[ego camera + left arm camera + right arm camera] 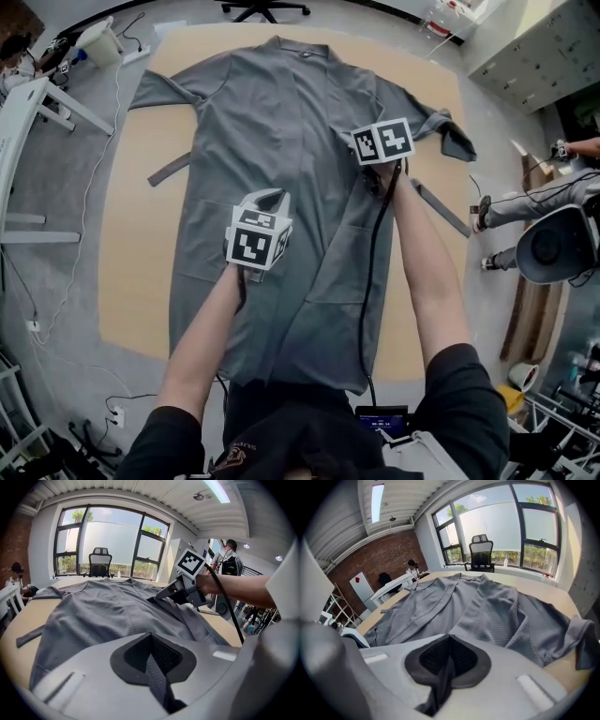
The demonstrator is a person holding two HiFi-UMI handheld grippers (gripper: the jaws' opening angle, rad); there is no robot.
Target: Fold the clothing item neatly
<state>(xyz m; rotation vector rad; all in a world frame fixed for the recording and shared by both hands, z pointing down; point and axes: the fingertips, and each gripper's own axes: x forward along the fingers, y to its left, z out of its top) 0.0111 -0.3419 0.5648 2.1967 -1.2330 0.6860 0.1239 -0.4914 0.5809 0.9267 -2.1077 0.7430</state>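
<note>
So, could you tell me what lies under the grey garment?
The light wooden tabletop shows all around the grey garment, which lies spread on it. A grey strap pokes out on one side, a second strap on the other. Anything beneath the cloth's middle is covered.

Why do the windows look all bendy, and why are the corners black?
Left gripper view: a wide lens curves the window and leaves black corners; the ceiling light glares white. Right gripper view: same curving, window very bright. Head view: the table edges bulge.
</note>
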